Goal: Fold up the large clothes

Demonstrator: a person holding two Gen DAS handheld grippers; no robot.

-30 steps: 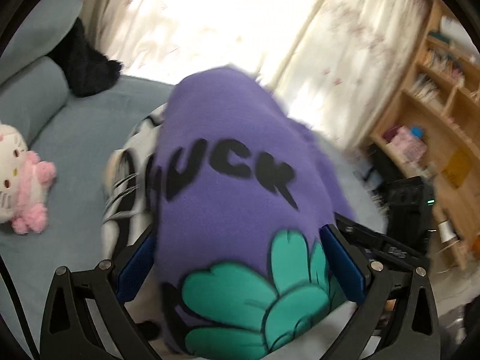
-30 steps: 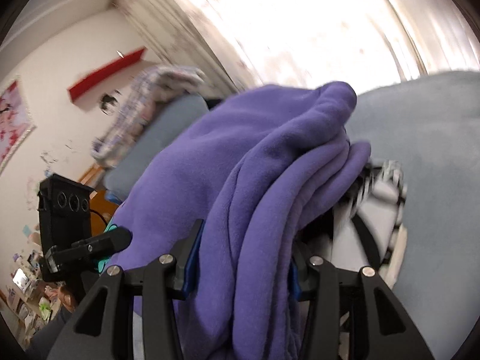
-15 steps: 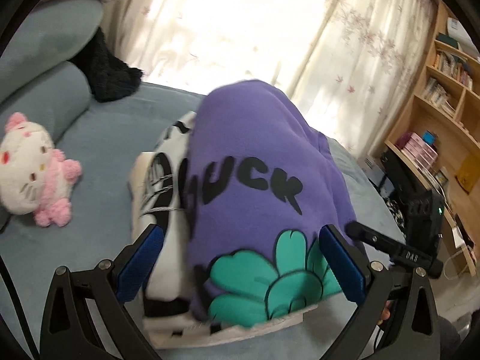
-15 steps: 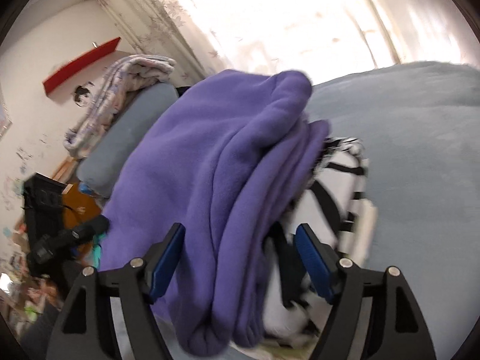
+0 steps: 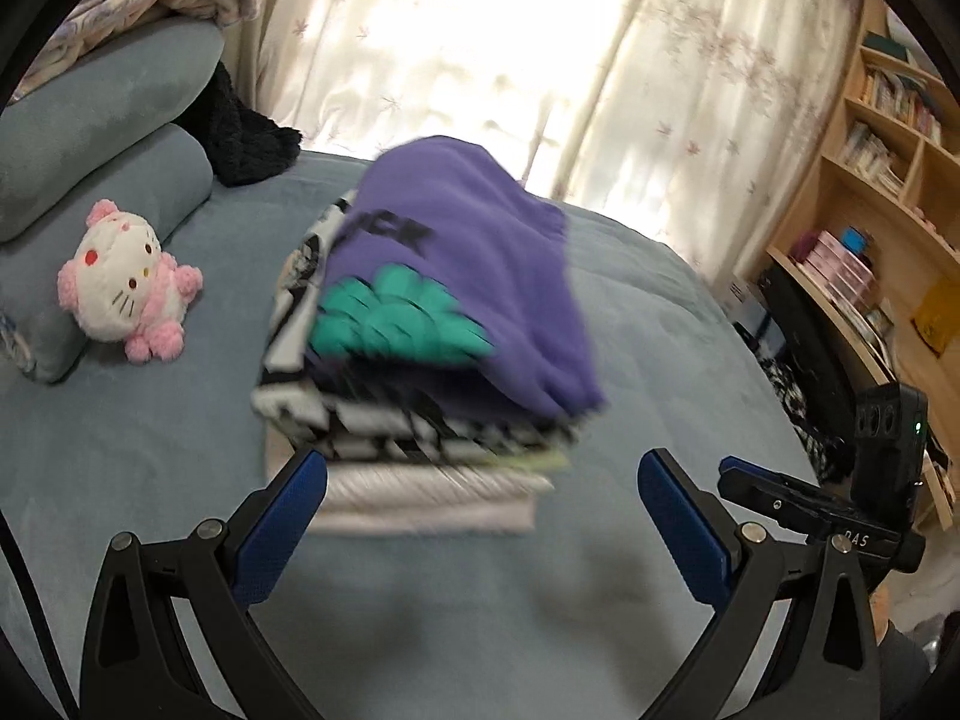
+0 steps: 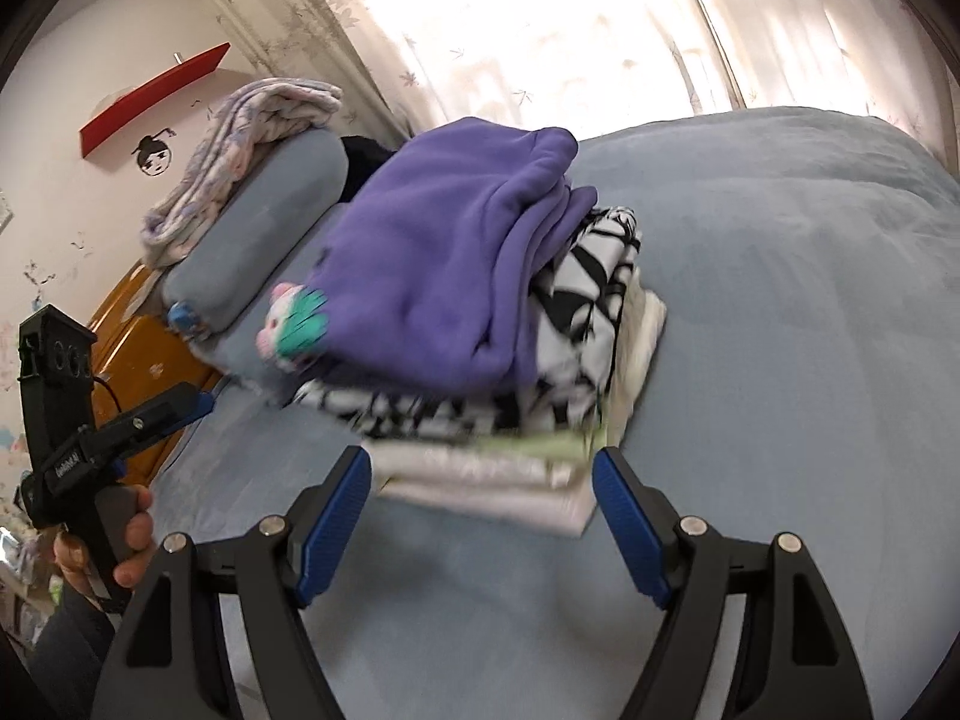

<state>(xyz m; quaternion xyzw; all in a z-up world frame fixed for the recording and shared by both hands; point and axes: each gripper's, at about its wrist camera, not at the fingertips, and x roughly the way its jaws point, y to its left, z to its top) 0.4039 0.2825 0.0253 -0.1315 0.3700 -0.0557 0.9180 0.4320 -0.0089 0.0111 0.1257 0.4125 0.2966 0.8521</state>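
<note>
Backing off, my left gripper (image 5: 480,516) and right gripper (image 6: 480,504), jaws just opened, empty; folded purple sweatshirt (image 5: 474,276) now tops the far stack.

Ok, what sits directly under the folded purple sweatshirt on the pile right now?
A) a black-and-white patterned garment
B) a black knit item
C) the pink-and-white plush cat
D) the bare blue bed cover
A: the purple sweatshirt lies on top of the black-and-white patterned garment, whose edges stick out beneath it.
</note>
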